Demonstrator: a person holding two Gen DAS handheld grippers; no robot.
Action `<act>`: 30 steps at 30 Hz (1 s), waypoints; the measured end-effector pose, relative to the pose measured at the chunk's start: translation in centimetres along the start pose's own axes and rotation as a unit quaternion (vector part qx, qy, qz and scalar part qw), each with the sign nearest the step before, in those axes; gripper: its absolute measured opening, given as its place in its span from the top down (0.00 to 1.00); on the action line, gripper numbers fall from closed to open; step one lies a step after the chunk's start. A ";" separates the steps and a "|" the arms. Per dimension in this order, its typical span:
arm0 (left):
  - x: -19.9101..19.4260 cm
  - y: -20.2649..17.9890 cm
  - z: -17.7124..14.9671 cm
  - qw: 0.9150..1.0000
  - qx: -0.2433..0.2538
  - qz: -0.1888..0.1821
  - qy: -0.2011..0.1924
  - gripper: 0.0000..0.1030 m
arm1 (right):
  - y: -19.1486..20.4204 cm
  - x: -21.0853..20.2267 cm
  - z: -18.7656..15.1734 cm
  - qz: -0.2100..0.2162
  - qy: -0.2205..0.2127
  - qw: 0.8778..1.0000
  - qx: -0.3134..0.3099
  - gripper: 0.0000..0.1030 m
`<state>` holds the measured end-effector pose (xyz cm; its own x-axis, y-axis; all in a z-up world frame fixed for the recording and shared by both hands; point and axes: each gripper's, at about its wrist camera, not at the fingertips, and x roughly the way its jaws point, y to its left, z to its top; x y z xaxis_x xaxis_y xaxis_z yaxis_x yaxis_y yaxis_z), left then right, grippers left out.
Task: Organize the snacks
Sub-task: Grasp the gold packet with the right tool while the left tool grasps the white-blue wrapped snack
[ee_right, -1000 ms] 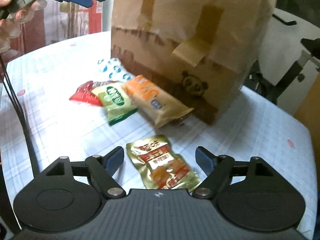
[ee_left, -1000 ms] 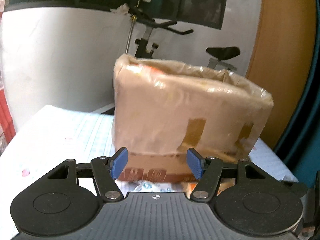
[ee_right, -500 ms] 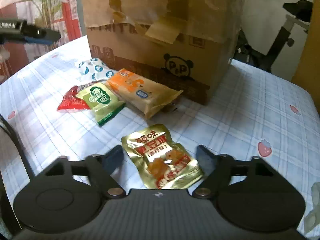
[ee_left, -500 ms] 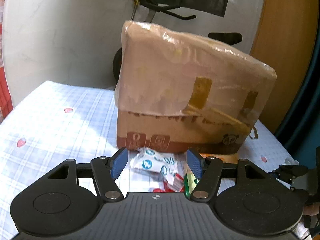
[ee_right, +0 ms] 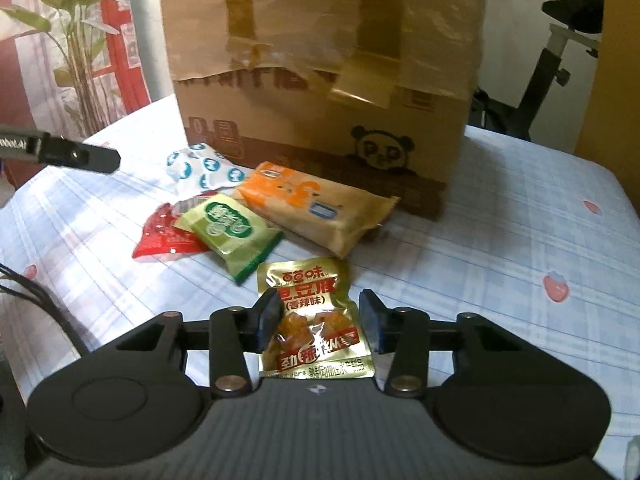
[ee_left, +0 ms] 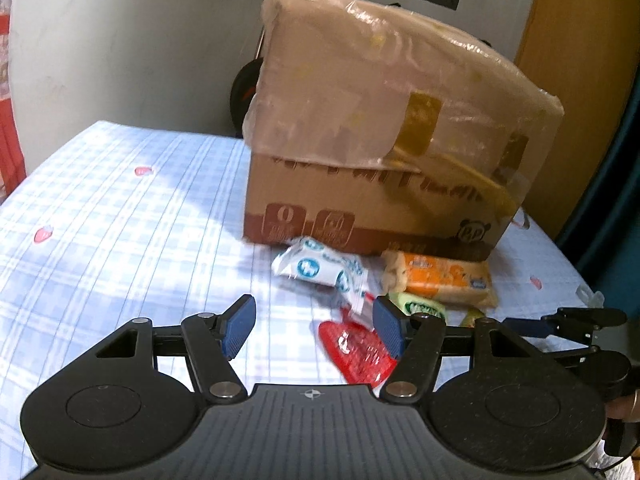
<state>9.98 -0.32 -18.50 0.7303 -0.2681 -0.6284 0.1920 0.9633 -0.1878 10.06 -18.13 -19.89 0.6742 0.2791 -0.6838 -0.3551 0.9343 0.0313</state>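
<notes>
Several snack packets lie on the checked tablecloth in front of a taped cardboard box [ee_left: 360, 140] [ee_right: 320, 60]: a white-and-blue one [ee_left: 316, 268] [ee_right: 200, 168], an orange one [ee_left: 436, 280] [ee_right: 312, 204], a green one [ee_left: 420, 308] [ee_right: 228, 228], a red one [ee_left: 356, 352] [ee_right: 164, 236] and a gold one [ee_right: 308, 284]. My left gripper [ee_left: 314, 328] is open just above the cloth, with the red packet by its right pad. My right gripper [ee_right: 318, 320] straddles the gold packet; its jaws are closing, and I see no firm pinch.
The table [ee_left: 120, 220] [ee_right: 520, 240] carries a blue checked cloth with strawberry prints. The box stands at the far side. Behind it are an exercise bike [ee_right: 560, 40] and a pale wall; a plant [ee_right: 80, 40] stands at the left. The left gripper's tip [ee_right: 80, 154] shows in the right wrist view.
The left gripper has sunk toward the table, bringing the snack packets into its view. The right gripper's jaws have narrowed around the gold packet, and its view has rolled level.
</notes>
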 end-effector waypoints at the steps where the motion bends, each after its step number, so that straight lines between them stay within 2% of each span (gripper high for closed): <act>1: -0.1 0.2 -0.2 1.000 -0.002 0.001 0.002 0.35 | 0.3 0.1 0.0 0.003 0.000 1.000 -0.005 0.47; 3: -0.1 0.4 -0.5 1.000 -0.005 0.001 0.006 0.35 | 1.0 0.2 -0.1 0.003 0.003 1.000 -0.029 0.43; 6: 0.0 0.5 -0.8 1.000 -0.009 0.002 0.012 0.35 | 1.9 0.3 -0.2 0.001 -0.001 0.998 -0.057 0.43; 15: 0.3 0.3 -1.1 1.000 -0.018 -0.002 0.021 0.35 | 1.2 1.3 0.0 0.011 -0.014 0.999 -0.041 0.42; 20: 0.3 0.3 -1.2 1.000 -0.021 -0.002 0.022 0.35 | 1.2 0.9 -0.4 0.012 -0.021 0.999 -0.037 0.49; 24: 0.6 0.2 -1.5 0.999 -0.018 -0.001 0.029 0.36 | 1.2 0.2 -0.9 0.008 -0.033 0.999 -0.028 0.63; 30: 0.9 -0.2 -2.0 0.999 -0.011 -0.005 0.037 0.36 | 1.6 -1.0 -1.6 0.000 -0.056 0.998 -0.017 0.64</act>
<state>9.31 -0.83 -20.49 0.6775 -0.2798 -0.6802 0.1840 0.9599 -0.2116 7.78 -17.30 -20.35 0.7418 0.3047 -0.5974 -0.3756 0.9268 0.0063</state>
